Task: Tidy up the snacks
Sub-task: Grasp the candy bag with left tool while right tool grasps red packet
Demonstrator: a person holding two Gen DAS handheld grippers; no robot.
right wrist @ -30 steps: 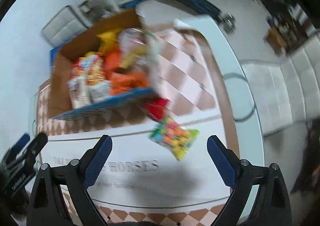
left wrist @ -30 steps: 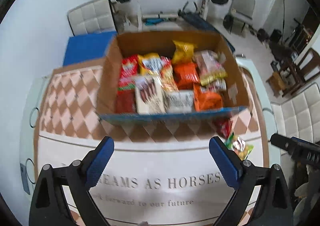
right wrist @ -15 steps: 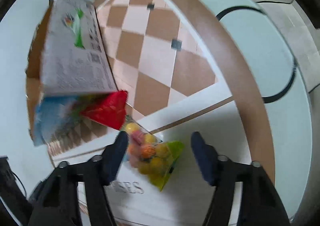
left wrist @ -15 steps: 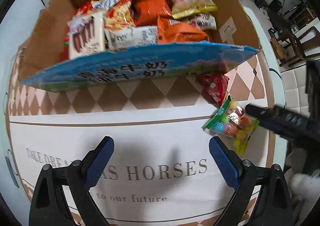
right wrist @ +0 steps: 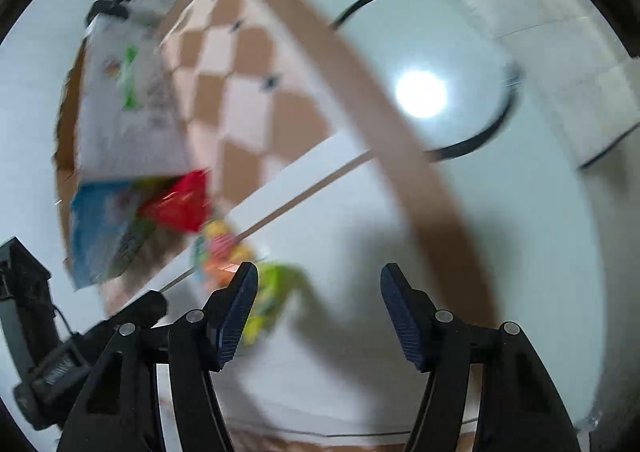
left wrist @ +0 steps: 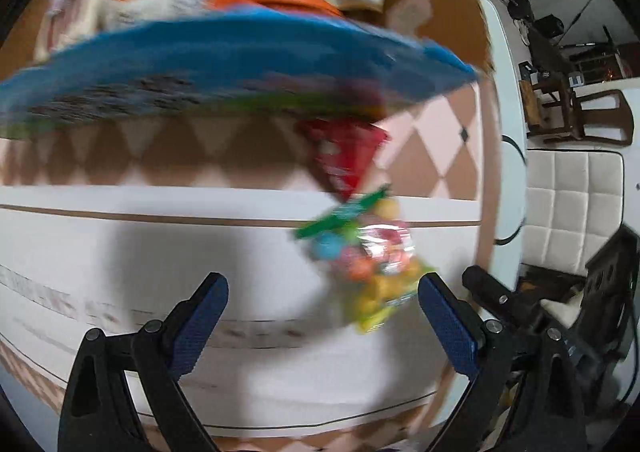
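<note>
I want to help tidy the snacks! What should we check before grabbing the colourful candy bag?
1. Candy bag outside the box, on the table: ok.
2. Right gripper jaws apart, nothing pinched: ok.
3. Bag between right jaws: not ok, it lies beside the left finger.
4. Left gripper open, holding nothing: ok.
5. Red packet clear of the bag: cannot tell, blurred.

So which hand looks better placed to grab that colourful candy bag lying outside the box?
Probably the left gripper: the candy bag lies just ahead between its open fingers, while the right gripper has it off beside one finger.
</note>
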